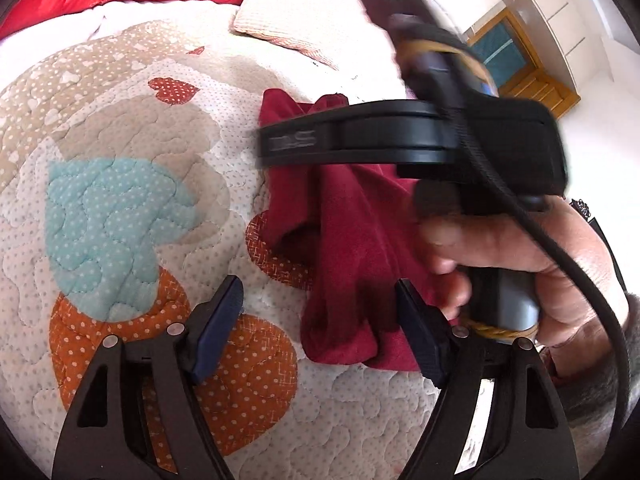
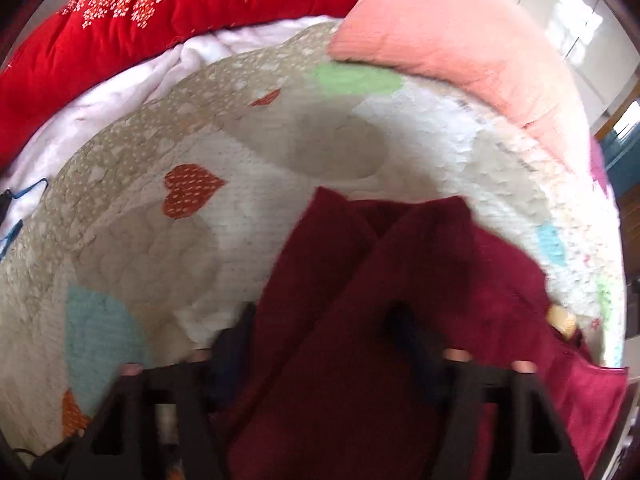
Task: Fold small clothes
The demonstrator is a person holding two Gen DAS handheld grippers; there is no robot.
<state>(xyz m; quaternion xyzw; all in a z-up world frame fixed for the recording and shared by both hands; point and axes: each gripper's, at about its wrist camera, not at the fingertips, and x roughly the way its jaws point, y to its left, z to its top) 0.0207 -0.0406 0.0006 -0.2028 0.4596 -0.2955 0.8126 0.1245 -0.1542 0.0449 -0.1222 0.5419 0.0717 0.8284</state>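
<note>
A dark red garment (image 1: pixel 352 240) lies bunched on the heart-patterned quilt (image 1: pixel 120 200). Its folds rise in a peak toward the black body of the right gripper (image 1: pixel 400 136), which a person's hand (image 1: pixel 540 264) holds above it. In the blurred right wrist view, the garment (image 2: pixel 360 300) fills the gap of the right gripper (image 2: pixel 324 336), and its jaws look closed on the bunched cloth. My left gripper (image 1: pixel 320 330) stands open low over the quilt. Its right pad (image 1: pixel 420 336) is at the garment's near edge and nothing is pinched.
A red flowered duvet (image 2: pixel 120 20) and white sheet lie along the far side of the bed. A pink pillow (image 2: pixel 460 40) sits at the back right. A black cable (image 1: pixel 560 248) hangs across the hand. A wooden door (image 1: pixel 516 60) and white wardrobe stand beyond the bed.
</note>
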